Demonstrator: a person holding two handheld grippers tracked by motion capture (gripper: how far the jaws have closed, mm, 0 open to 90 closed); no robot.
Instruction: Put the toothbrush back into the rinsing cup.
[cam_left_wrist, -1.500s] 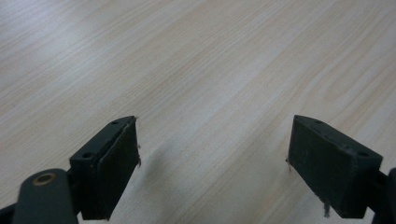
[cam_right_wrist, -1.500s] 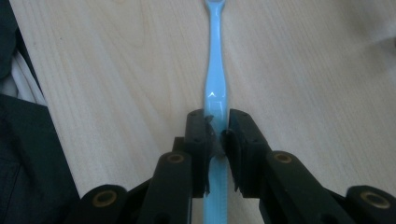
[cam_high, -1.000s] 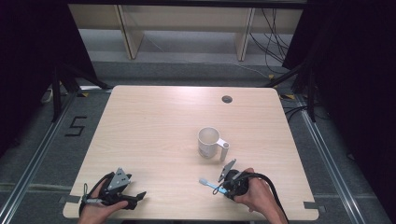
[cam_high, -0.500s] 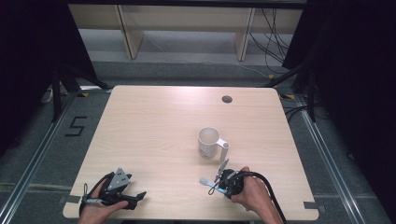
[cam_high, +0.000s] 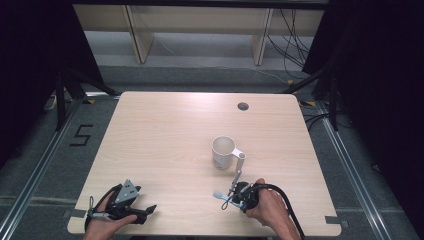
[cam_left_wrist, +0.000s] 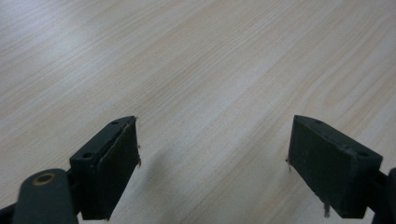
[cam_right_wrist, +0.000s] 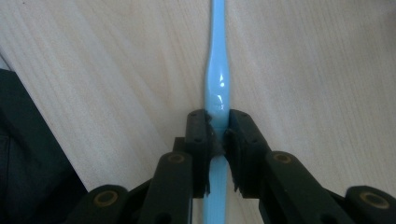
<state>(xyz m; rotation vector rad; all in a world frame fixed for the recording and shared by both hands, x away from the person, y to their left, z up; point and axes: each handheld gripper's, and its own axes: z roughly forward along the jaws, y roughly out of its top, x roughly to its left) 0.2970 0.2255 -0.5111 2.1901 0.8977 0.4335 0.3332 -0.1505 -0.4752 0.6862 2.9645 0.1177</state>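
Toothbrush (cam_right_wrist: 217, 88), light blue, lies on the counter (cam_high: 165, 135) clamped by the right hand-held gripper (cam_high: 239, 196), near a white mug (cam_high: 223, 152) whose inside looks empty. Left hand-held gripper (cam_left_wrist: 212, 168) rests with jaws spread, holding nothing.

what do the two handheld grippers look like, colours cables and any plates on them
Both are black. The left gripper carries a grey three-cornered plate on top and has two flat, rectangular black jaw pads with small screw holes. The right gripper has black linkage arms with brass-coloured pivot rivets, and a thick black cable loops away from it. No sleeves show at the wrists.
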